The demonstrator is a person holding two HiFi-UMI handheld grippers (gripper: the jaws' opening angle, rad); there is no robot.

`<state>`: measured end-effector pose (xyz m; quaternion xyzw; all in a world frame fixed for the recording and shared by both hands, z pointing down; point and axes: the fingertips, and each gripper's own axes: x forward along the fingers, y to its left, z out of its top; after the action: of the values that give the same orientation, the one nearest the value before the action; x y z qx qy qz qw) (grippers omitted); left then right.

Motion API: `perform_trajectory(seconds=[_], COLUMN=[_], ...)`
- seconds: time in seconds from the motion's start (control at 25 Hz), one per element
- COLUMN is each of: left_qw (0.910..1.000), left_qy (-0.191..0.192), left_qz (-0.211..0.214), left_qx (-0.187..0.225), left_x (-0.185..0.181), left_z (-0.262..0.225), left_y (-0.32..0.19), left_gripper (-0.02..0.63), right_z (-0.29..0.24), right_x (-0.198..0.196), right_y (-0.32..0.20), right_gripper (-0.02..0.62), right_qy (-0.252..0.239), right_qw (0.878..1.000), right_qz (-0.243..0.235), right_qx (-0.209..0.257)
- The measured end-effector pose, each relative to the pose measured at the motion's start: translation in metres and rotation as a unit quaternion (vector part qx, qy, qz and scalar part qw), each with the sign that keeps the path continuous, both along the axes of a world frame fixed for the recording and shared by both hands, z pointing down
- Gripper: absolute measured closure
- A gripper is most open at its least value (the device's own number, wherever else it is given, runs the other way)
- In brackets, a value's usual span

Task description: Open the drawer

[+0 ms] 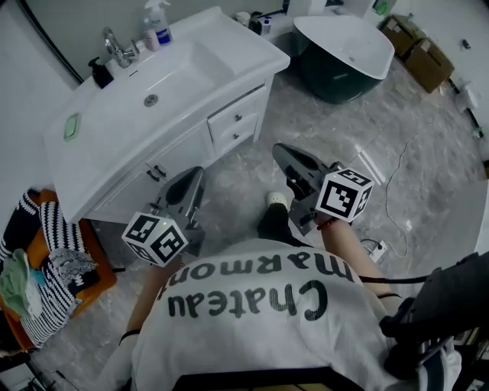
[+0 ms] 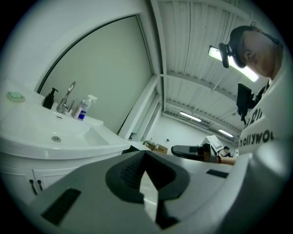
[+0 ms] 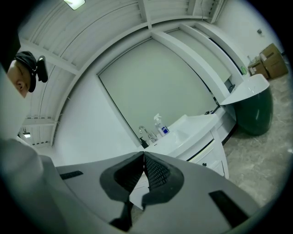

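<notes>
The white vanity [image 1: 92,145] stands at the upper left of the head view, with two small drawers [image 1: 237,126] stacked at its right end, both closed. My left gripper [image 1: 196,175] is shut and empty, pointing at the cabinet doors [image 1: 157,174] left of the drawers. Out over the floor, my right gripper [image 1: 280,150] hangs a little way in front of the drawers, apart from them. In the left gripper view the jaws [image 2: 145,153] meet with nothing between them. The right gripper view shows its jaws [image 3: 143,153] closed tip to tip, with the drawers [image 3: 214,156] to their right.
On the vanity top stand a faucet [image 1: 118,50], a black dispenser [image 1: 99,72], a spray bottle [image 1: 158,23] and a green soap [image 1: 71,126]. A dark green tub [image 1: 344,50] and cardboard boxes [image 1: 416,50] stand beyond. Clothes [image 1: 46,260] are piled at the left; a cable [image 1: 393,183] lies on the floor.
</notes>
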<state>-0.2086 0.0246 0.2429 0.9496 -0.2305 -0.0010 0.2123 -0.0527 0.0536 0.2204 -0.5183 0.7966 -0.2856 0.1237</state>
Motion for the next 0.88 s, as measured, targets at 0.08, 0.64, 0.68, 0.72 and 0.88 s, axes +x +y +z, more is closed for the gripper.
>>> perform_trajectory(seconds=[0.08,0.64,0.68,0.72,0.88], left_qw=[0.9999,0.9948,0.9942,0.9936,0.9874], left_qy=[0.000,-0.023,-0.022,-0.022,-0.048], left_qz=[-0.009,-0.097,-0.104,-0.111,-0.150], left_qx=[-0.006,-0.019,-0.016,-0.011,0.009], left_x=[0.006,0.096,0.104,0.113,0.144], left_z=[0.002,0.020,0.024,0.028,0.050], left_y=[-0.010,-0.096,-0.101,-0.107,-0.130], left_gripper=[0.604,0.604,0.604,0.605,0.604], right_z=[0.000,0.015,0.018,0.020,0.033], right_x=[0.006,0.099,0.106,0.113,0.135], right_y=[-0.012,-0.127,-0.135,-0.143,-0.169], right_gripper=[0.586,0.586,0.586,0.586,0.586], right_qy=[-0.003,0.000,-0.003,-0.005,-0.009], right_qw=[1.000,0.995,0.994,0.993,0.988], right_qz=[-0.008,-0.091,-0.100,-0.109,-0.149], right_qx=[0.002,-0.038,-0.038,-0.037,-0.032])
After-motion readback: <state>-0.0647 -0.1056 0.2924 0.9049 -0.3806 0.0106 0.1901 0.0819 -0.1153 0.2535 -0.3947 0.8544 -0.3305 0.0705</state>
